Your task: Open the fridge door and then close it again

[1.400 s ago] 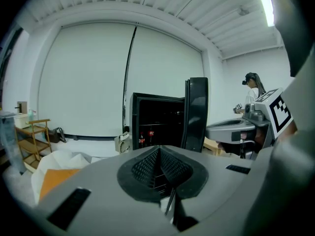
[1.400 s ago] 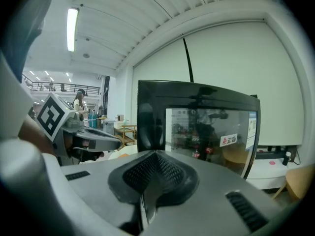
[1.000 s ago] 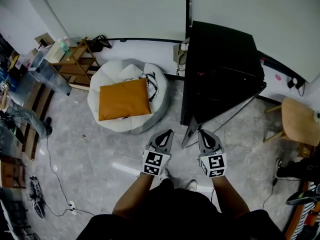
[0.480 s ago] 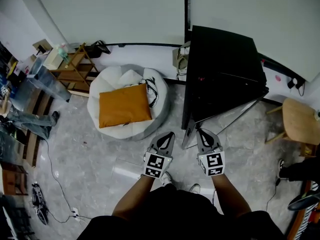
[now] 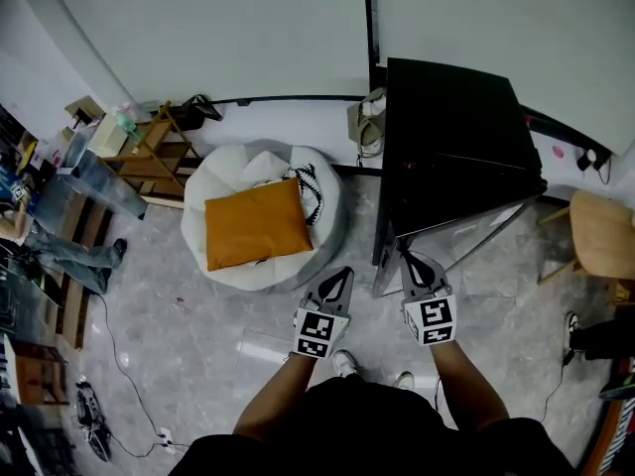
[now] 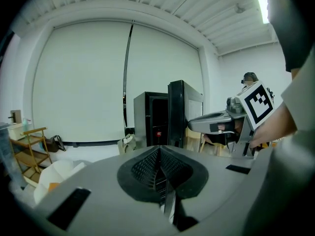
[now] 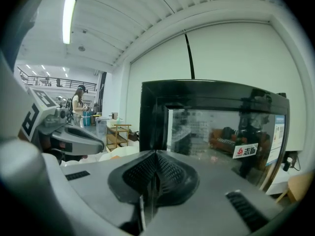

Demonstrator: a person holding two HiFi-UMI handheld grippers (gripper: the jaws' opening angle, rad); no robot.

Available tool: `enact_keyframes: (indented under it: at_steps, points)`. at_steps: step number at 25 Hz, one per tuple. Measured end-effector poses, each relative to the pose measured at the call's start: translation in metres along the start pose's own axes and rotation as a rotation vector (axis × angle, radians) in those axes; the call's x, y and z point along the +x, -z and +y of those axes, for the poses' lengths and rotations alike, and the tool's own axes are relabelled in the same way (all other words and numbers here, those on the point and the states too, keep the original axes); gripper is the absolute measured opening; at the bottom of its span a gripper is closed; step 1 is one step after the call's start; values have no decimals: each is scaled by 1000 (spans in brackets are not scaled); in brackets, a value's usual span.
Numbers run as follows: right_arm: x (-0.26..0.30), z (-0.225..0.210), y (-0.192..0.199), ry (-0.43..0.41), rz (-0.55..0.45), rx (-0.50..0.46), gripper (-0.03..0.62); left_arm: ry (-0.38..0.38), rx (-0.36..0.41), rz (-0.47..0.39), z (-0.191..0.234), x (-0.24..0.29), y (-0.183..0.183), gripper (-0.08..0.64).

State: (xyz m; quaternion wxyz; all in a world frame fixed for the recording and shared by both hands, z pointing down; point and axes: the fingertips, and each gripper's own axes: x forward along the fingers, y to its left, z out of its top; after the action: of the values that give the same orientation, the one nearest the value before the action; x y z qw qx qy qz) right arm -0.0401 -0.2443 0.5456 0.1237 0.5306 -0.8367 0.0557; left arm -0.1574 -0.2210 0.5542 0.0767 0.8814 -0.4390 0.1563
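1. The right tool [image 7: 154, 152], jaws pressed together and empty, points at the black fridge [image 7: 216, 132].
2. The left tool [image 7: 100, 143] sits left of the fridge.
3. A wooden shelf [image 7: 117, 133] stands farther left.

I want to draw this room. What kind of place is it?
Likely an office or lab lounge, not a home kitchen: a black glass-door fridge, a white beanbag with an orange cushion, and a wooden shelf rack.

The right gripper [image 7: 155, 154] hides the lower part of the black glass-door fridge [image 7: 216, 127] just ahead with its own grey body. Reflections on the glass mask whatever is inside. Well to that gripper's right, the head view's edge cuts off the pale round wooden stool [image 5: 603, 244].
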Motion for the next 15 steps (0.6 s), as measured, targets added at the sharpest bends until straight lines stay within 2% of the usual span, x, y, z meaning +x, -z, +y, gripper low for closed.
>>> enact_keyframes:
  at_steps: [9,15]
  points:
    - [26,-8,-6,29,-9,-10,20,20,-4,12,12,5,7,21]
    - [45,-15,-10,64,-36,-11,20,27,-65,-39,25,10,-9,21]
